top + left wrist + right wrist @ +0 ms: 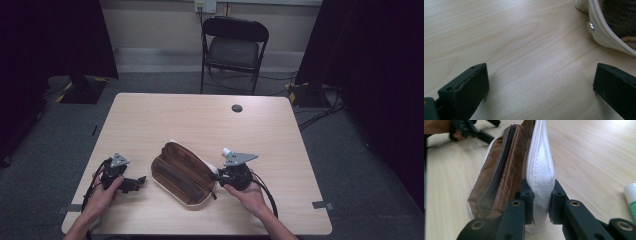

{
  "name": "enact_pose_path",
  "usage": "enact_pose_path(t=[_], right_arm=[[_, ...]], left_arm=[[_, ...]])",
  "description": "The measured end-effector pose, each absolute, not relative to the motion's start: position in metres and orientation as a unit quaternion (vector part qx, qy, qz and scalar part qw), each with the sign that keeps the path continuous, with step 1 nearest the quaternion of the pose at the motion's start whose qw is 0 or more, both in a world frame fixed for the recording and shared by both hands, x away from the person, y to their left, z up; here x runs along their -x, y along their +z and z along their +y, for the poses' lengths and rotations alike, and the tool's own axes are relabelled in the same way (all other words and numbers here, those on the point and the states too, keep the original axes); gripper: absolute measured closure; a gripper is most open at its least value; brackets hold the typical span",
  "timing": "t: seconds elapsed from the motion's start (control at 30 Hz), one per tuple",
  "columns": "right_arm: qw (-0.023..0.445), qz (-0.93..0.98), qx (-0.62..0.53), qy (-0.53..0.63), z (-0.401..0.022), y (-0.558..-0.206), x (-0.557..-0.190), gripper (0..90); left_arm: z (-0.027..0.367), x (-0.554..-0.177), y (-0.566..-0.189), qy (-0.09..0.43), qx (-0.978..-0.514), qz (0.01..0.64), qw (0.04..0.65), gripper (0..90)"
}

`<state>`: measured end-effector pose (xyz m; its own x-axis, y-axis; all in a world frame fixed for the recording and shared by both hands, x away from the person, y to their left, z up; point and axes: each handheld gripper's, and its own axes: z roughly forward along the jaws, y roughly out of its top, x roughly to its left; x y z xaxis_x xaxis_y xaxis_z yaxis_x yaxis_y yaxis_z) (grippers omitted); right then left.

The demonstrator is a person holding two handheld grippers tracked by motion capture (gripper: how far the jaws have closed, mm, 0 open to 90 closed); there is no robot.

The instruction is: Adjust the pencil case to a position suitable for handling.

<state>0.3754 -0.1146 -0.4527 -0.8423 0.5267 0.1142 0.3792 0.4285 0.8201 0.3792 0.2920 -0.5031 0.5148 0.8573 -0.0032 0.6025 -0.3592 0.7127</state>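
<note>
White pouch wall [541, 170] betw. right tongs [541, 202]

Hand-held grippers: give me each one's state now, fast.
Left hand-held gripper: open, holding nothing, jaws wide over the table.
Right hand-held gripper: shut on the pouch, clamping its white wall.

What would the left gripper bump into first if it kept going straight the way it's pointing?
Probably the open pouch. The left gripper, jaws wide apart, points across bare table toward the pouch's white rim. Its aim looks slightly off the rim's end, so it might only graze it.
</note>
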Motion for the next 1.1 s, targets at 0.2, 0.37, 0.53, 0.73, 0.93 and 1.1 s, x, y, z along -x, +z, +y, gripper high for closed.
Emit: enact_pose_path(t=[0.2,0.37,0.53,0.73,0.93,1.1], right_arm=[[0.033,0.848,-0.239,0.472,-0.122,-0.451,-0.373,77.8],[0.038,0.853,-0.233,0.465,-0.124,-0.452,-0.372,77.1],[0.065,0.849,-0.255,0.458,-0.123,-0.452,-0.371,62.8],[0.099,0.846,-0.279,0.443,-0.127,-0.453,-0.357,51.0],[0.102,0.843,-0.283,0.446,-0.130,-0.455,-0.354,67.0],[0.108,0.838,-0.295,0.445,-0.131,-0.455,-0.360,74.2]], left_arm=[[0.292,-0.379,-0.503,0.189,-0.802,0.455,0.337,0.0],[0.292,-0.379,-0.503,0.189,-0.802,0.455,0.337,0.0],[0.292,-0.379,-0.503,0.189,-0.802,0.455,0.337,0.0],[0.292,-0.379,-0.503,0.189,-0.803,0.455,0.337,0.0],[0.292,-0.379,-0.503,0.189,-0.803,0.455,0.337,0.0],[0.292,-0.380,-0.503,0.190,-0.804,0.453,0.336,0.0]])
